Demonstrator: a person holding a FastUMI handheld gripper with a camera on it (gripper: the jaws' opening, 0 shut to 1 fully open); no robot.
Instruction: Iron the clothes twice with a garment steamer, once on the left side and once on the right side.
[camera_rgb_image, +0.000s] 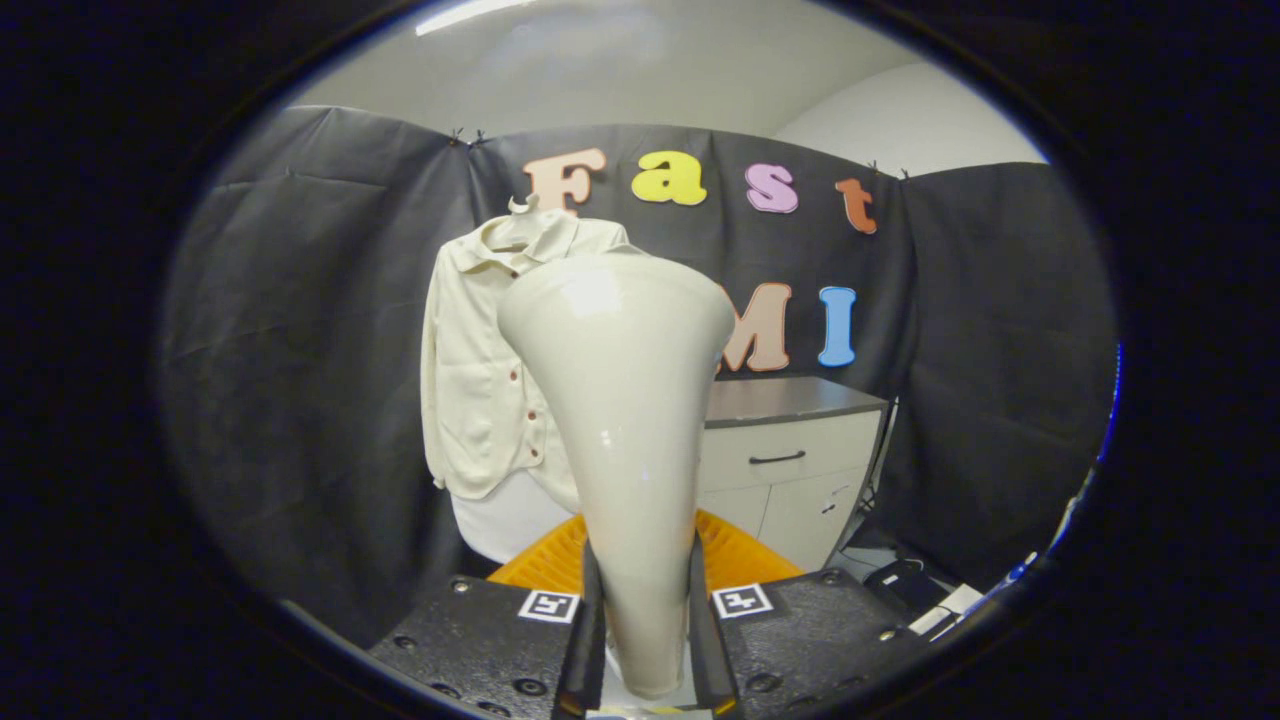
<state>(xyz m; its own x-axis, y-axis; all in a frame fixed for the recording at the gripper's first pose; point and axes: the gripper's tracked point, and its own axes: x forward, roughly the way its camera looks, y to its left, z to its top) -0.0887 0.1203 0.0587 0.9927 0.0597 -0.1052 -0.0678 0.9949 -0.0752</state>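
gripper (645, 640) clamped on the handle of the glossy cream cone-shaped garment steamer (620, 400), head up; cream button-front shirt (480, 380) hangs on the far wall, left of the grey-topped white counter (790, 400); looks like approach step, next needs closing in on the shirt's left side

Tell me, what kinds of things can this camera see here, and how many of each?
Garment steamer, gripped between the gripper fingers: 1
Cream shirt hanging beyond it: 1
Orange basket: 1
Cabinet: 1
Total: 4
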